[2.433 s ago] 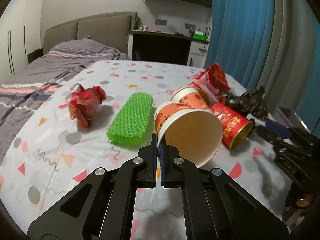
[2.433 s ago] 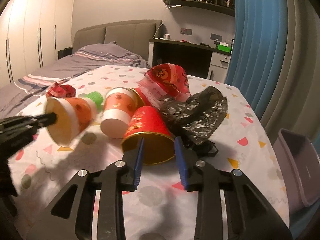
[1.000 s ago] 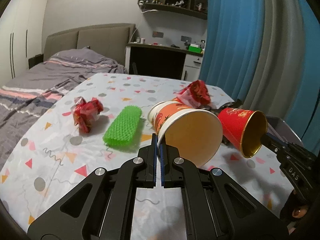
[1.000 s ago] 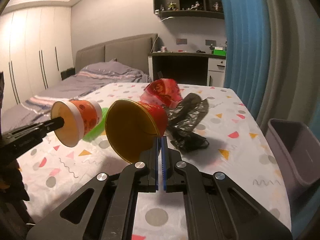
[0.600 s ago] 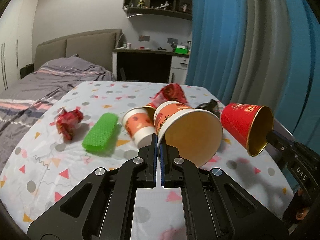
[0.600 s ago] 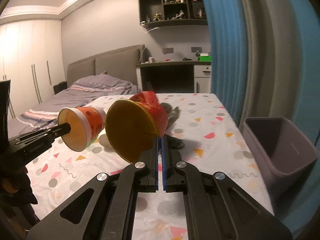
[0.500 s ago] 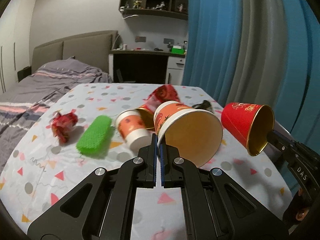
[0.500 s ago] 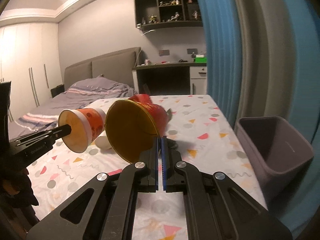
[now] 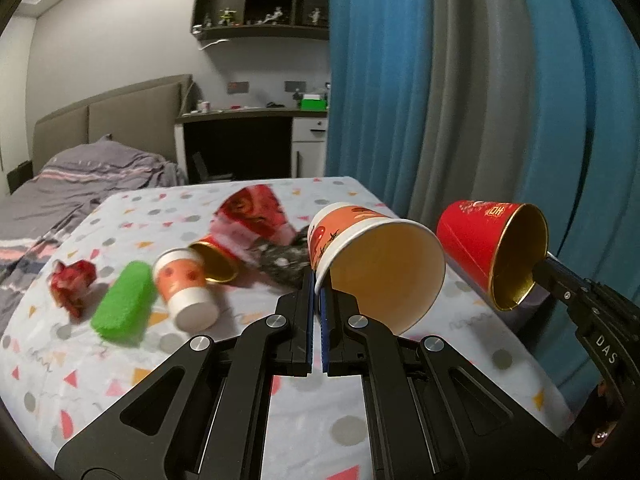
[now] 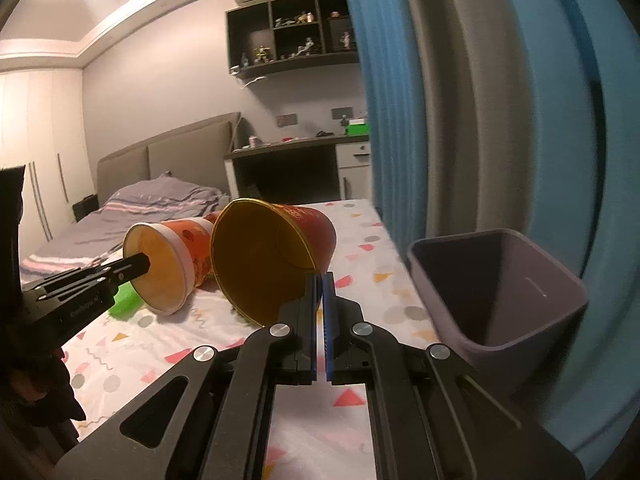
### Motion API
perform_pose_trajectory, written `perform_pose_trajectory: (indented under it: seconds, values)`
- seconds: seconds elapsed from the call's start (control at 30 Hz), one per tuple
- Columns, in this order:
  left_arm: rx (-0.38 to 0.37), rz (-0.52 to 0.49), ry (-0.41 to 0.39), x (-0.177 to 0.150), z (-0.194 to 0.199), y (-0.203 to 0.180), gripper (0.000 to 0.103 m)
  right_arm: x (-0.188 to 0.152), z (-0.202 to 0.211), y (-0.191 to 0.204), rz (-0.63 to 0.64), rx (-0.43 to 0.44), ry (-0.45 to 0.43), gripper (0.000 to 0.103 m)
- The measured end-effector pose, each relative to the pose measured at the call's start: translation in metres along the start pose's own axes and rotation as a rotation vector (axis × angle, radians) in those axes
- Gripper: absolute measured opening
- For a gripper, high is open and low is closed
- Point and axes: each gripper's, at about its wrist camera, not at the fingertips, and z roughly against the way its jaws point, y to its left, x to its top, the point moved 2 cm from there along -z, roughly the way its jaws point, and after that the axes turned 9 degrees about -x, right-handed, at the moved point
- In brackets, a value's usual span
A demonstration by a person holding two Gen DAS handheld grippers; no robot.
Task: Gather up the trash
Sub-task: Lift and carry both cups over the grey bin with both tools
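My left gripper (image 9: 319,280) is shut on the rim of an orange and white paper cup (image 9: 372,264), held off the bed with its mouth toward the camera. My right gripper (image 10: 320,280) is shut on the rim of a red cup with a gold inside (image 10: 272,256). That red cup (image 9: 488,248) hangs to the right in the left wrist view, and the orange cup (image 10: 168,264) shows to the left in the right wrist view. A grey-purple bin (image 10: 496,300) stands open just right of the red cup, beside the bed.
On the patterned bedsheet (image 9: 160,360) lie a second orange cup (image 9: 184,292), another gold-lined red cup (image 9: 216,264), a green foam net (image 9: 124,308), a crumpled red wrapper (image 9: 72,284), a red bag (image 9: 252,216) and a black bag (image 9: 280,264). Blue curtains (image 9: 440,100) hang at the right.
Both grippers have carried their cups rightward and a little upward, away from the trash pile. The bin has come much closer in the right wrist view.
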Motion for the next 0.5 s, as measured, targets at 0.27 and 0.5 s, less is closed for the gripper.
perform_pose_trajectory:
  seconds: [0.27,0.5]
  values:
    - [-0.055,-0.051,0.003,0.01,-0.022,-0.041,0.002,0.0,0.0,-0.039,-0.052,-0.069,-0.009,0.003]
    - [-0.117,-0.092,0.003,0.017,-0.042,-0.081,0.002,0.003,0.005,-0.073,-0.092,-0.142,-0.025,0.003]
